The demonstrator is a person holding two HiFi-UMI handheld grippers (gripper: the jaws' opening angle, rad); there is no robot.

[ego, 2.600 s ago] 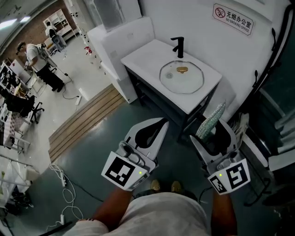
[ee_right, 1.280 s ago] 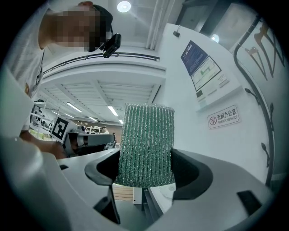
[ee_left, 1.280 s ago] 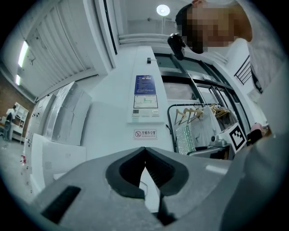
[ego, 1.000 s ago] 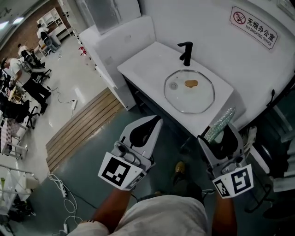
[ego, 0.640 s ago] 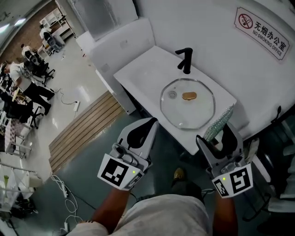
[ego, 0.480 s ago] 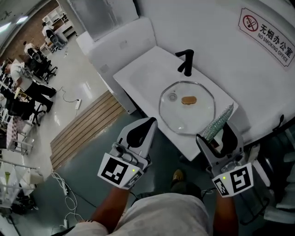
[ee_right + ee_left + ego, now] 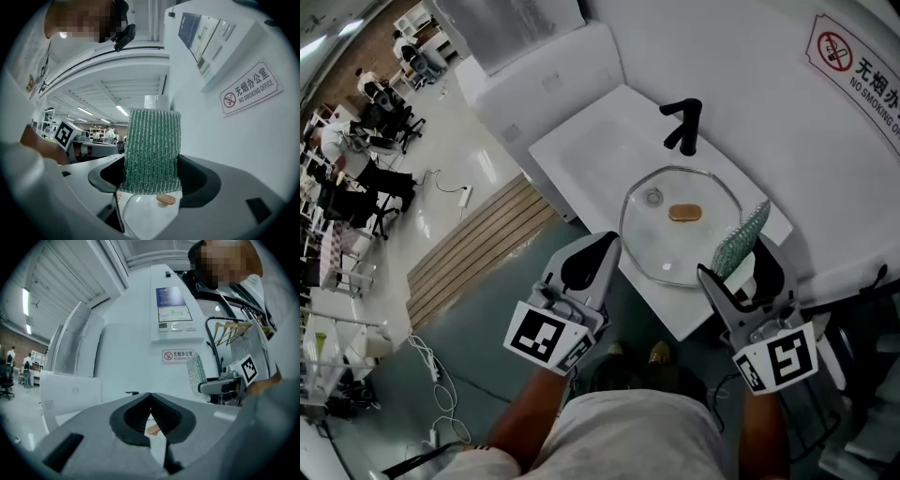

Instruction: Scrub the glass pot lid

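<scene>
- Lying flat on the white countertop (image 7: pixel 581 141), the round glass pot lid (image 7: pixel 661 244) with its brown knob (image 7: pixel 684 213) sits just in front of the black tap (image 7: pixel 684 127).
- The right gripper (image 7: pixel 736 269) has its jaws clamped on the lower end of a green knitted scrubbing pad (image 7: pixel 151 150), which stands upright at the lid's near right edge.
- The left gripper (image 7: pixel 606 246) has its jaws pressed together with nothing between them, off the counter's near edge, left of the lid.
</scene>
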